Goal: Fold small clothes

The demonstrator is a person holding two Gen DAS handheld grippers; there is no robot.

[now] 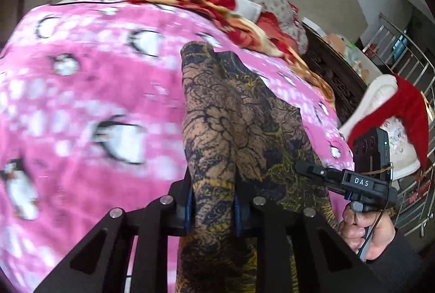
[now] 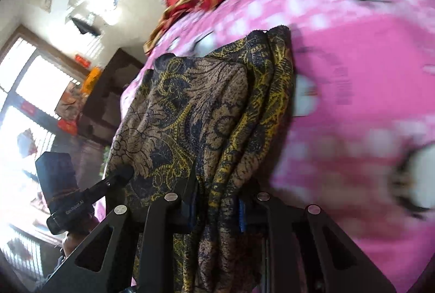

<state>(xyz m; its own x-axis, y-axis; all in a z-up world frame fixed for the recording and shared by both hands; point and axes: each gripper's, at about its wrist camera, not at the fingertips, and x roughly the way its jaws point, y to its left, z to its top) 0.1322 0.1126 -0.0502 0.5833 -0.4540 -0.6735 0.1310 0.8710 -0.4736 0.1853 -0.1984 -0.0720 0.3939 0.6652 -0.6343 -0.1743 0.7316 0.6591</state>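
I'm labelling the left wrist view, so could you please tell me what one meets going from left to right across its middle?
Pink penguin blanket → brown patterned cloth → right gripper → red and white hat → metal rack.

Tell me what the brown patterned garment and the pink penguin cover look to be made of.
Brown patterned garment: thin woven or knit cloth, matte; it drapes in soft folds and shows a fine dotted weave. Pink penguin cover: probably fleece; it looks fuzzy and dull, though blur leaves that open.

Both tongs, left [image 1: 213, 207] and right [image 2: 216, 211], clamped shut, angled downward.
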